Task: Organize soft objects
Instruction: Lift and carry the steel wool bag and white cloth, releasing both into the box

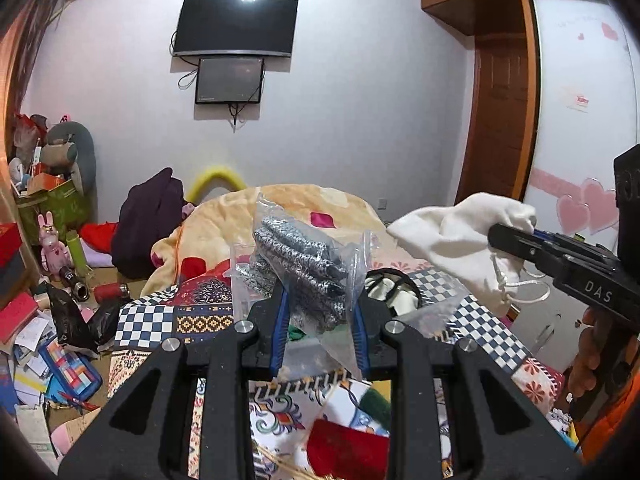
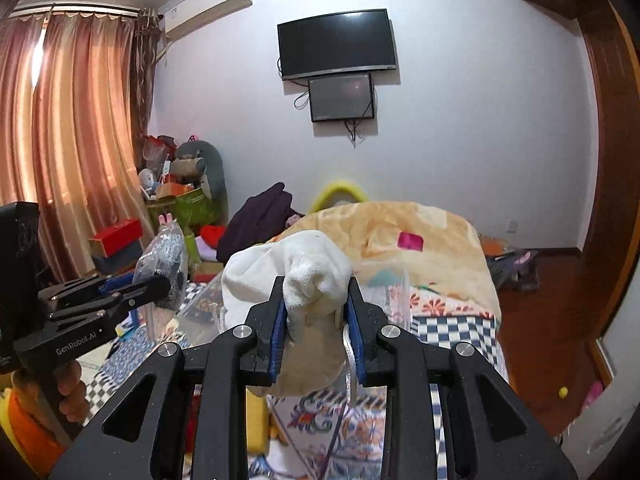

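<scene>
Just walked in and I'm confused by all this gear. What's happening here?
A person is sorting soft things over a cluttered bed. The left gripper is shut on a clear plastic bag of speckled grey fabric; the right gripper is shut on a white drawstring pouch. Both are held in the air.

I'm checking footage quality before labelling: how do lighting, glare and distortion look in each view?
Left wrist view: even indoor light, strong fisheye bending of the wardrobe, a glare spot on the TV, reflections on the clear plastic bag. Right wrist view: backlit curtains glow orange, the white cloth pouch looks bright but keeps texture, dark vignette in the corners.
</scene>
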`<state>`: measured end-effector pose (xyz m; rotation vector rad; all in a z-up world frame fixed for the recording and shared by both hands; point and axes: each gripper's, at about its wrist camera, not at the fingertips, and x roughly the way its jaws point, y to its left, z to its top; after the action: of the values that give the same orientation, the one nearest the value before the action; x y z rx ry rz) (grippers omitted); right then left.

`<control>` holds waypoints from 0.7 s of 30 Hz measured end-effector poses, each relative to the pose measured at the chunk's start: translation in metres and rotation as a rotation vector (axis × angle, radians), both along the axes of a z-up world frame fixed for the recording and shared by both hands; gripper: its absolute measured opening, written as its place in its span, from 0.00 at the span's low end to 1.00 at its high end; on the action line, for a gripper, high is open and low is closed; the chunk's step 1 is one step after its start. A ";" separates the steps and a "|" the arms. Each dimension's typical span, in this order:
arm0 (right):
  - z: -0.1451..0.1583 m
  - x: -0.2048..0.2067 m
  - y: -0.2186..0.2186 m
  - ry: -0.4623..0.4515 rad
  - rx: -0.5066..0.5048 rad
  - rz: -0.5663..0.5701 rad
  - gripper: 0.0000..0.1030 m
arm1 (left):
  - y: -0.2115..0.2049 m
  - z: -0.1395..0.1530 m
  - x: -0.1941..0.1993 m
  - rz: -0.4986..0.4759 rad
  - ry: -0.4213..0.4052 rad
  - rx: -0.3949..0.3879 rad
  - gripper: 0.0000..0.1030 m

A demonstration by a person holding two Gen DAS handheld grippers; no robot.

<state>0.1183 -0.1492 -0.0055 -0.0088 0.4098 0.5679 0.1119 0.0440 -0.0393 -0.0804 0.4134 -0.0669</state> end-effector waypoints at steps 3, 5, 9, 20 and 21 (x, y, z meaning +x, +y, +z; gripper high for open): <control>0.000 0.009 0.005 -0.006 0.009 -0.006 0.23 | 0.001 -0.003 0.013 -0.001 0.021 0.001 0.27; -0.001 0.014 0.009 -0.015 0.004 -0.019 0.24 | 0.001 -0.008 0.022 0.005 0.038 0.014 0.27; -0.006 0.024 0.015 0.000 -0.007 -0.028 0.24 | 0.002 -0.018 0.039 0.010 0.078 0.018 0.27; -0.037 0.059 0.026 0.119 -0.070 -0.037 0.24 | 0.003 -0.049 0.080 0.021 0.194 0.030 0.27; -0.039 0.062 0.027 0.128 -0.076 -0.038 0.24 | 0.003 -0.051 0.083 0.021 0.200 0.033 0.27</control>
<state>0.1806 -0.1221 -0.0443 -0.0378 0.5546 0.5163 0.1944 0.0470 -0.0903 -0.0588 0.6133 -0.0312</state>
